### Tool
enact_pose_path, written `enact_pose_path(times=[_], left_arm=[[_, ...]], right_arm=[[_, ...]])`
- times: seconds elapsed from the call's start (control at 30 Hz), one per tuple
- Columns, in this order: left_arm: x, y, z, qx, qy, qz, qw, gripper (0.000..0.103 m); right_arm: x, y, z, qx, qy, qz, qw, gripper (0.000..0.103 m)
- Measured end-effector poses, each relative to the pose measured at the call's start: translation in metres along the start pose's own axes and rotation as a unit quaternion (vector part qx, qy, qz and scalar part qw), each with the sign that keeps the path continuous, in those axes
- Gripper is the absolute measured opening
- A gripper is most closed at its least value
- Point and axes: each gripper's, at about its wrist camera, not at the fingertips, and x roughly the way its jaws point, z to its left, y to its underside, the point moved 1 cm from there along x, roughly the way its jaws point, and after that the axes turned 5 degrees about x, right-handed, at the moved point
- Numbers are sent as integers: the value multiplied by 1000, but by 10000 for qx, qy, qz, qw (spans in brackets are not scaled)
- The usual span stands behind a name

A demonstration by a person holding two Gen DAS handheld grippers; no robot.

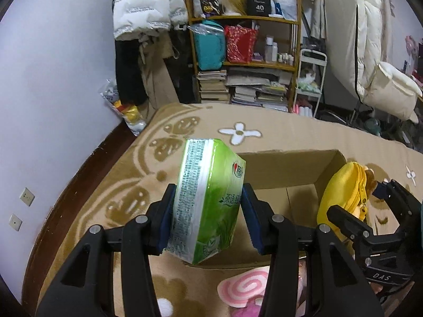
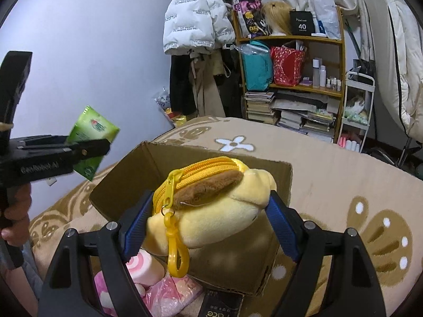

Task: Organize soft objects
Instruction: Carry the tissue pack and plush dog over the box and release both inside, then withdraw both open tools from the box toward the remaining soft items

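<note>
From the left wrist camera, the left gripper (image 1: pixel 210 215) is held level above the bed, its blue pads clamped on a green tissue pack (image 1: pixel 207 203) that stands on end, tilted slightly, in front of the near-left edge of the open cardboard box (image 1: pixel 285 169). The box sits on a tan blanket (image 1: pixel 127 185) with pale flower patterns; behind it stands a crowded wooden shelf (image 1: pixel 244 47) against the wall. A pink swirl cushion (image 1: pixel 244 286) lies below the fingers.

From the right wrist camera, the right gripper (image 2: pixel 211 215) is squeezed on a yellow plush pouch (image 2: pixel 211 208), zipper uppermost and its plastic clip dangling, held over the box's near wall (image 2: pixel 121 185). The left gripper with its green pack hangs to the left, well apart from the pouch.
</note>
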Motion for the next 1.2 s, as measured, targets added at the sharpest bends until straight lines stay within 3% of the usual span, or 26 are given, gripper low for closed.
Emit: enact_pose_path(times=[0.13, 0.4, 0.5, 0.67, 0.97, 1.2], left_arm=[[10, 5, -6, 2, 100, 132, 9999, 49], [14, 10, -13, 152, -112, 220, 9996, 74], [9, 10, -14, 232, -198, 151, 9994, 84], [-5, 10, -12, 275, -425, 93, 9987, 96], [-42, 11, -5, 207, -629, -58, 9978, 102], [-67, 30, 1, 155, -716, 147, 9972, 102]], right_arm=[[1, 4, -4, 20, 23, 68, 10000, 87], [1, 4, -13, 237, 22, 113, 9997, 93], [-1, 5, -17, 419, 8, 144, 9990, 103], [-14, 4, -17, 421, 80, 12, 9991, 103], [-46, 5, -16, 591, 202, -117, 9980, 103], [-71, 8, -12, 673, 229, -110, 9974, 103]])
